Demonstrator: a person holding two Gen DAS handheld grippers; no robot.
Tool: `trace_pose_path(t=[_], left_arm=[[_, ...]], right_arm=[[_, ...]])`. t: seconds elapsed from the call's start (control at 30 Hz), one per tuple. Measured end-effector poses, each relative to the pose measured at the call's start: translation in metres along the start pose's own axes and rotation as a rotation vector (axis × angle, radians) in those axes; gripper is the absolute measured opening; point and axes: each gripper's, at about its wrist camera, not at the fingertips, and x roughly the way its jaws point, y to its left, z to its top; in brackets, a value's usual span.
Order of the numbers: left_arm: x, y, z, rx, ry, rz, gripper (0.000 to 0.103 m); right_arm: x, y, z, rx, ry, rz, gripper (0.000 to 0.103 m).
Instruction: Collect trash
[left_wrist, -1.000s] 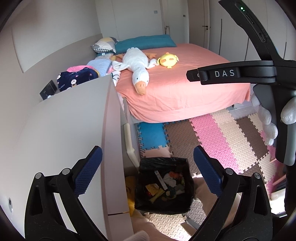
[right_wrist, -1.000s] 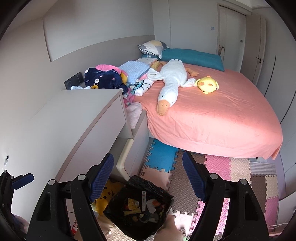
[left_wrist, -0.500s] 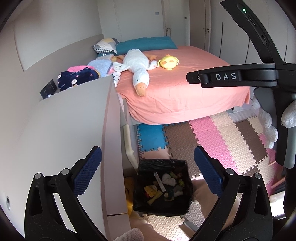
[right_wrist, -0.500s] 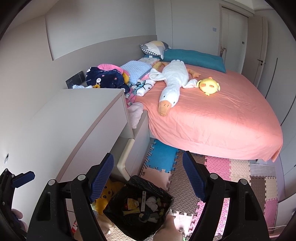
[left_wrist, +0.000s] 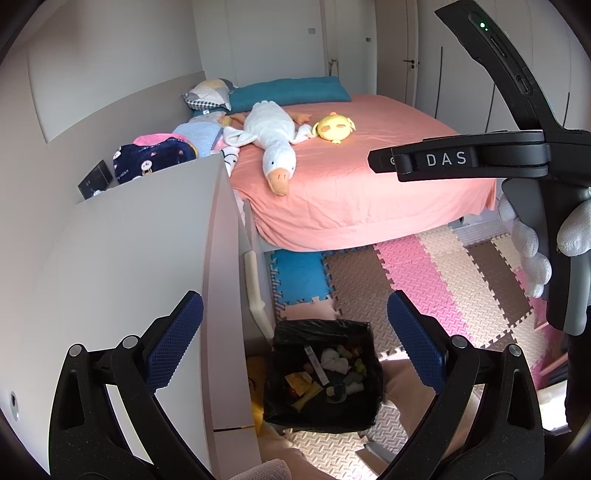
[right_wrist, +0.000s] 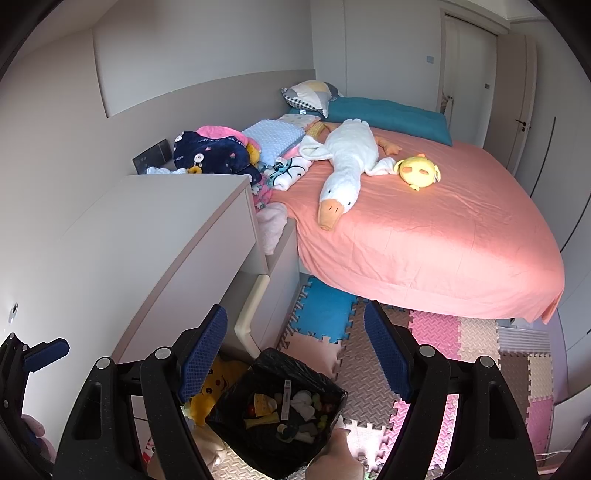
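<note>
A bin lined with a black bag (left_wrist: 321, 326) stands on the floor below both grippers, holding wrappers, a crumpled tissue (left_wrist: 334, 363) and other scraps. It also shows in the right wrist view (right_wrist: 295, 363). My left gripper (left_wrist: 293, 299) hangs above it, open, with nothing between its blue pads (left_wrist: 173, 339). My right gripper (right_wrist: 295, 314) is open too and holds nothing. In the left wrist view the right gripper's black body marked DAS (left_wrist: 443, 158) is at upper right, gripped by a white-gloved hand (left_wrist: 528, 251).
A white cabinet (left_wrist: 129, 266) rises just left of the bin. A bed with a pink sheet (right_wrist: 424, 229) carries a white goose plush (right_wrist: 347, 155) and a yellow plush (right_wrist: 419, 171). Foam puzzle mats (left_wrist: 424, 280) cover the floor. A yellow plush (right_wrist: 214, 384) lies beside the bin.
</note>
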Motion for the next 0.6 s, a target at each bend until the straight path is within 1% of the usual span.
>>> trace_pose_path(t=[0.6], left_arm=[[-0.0003, -0.0011, -0.0002, 0.021, 0.005, -0.007, 0.096]], right_arm=[[-0.0007, 0.0000, -0.0005, 0.003, -0.005, 0.002, 0.077]])
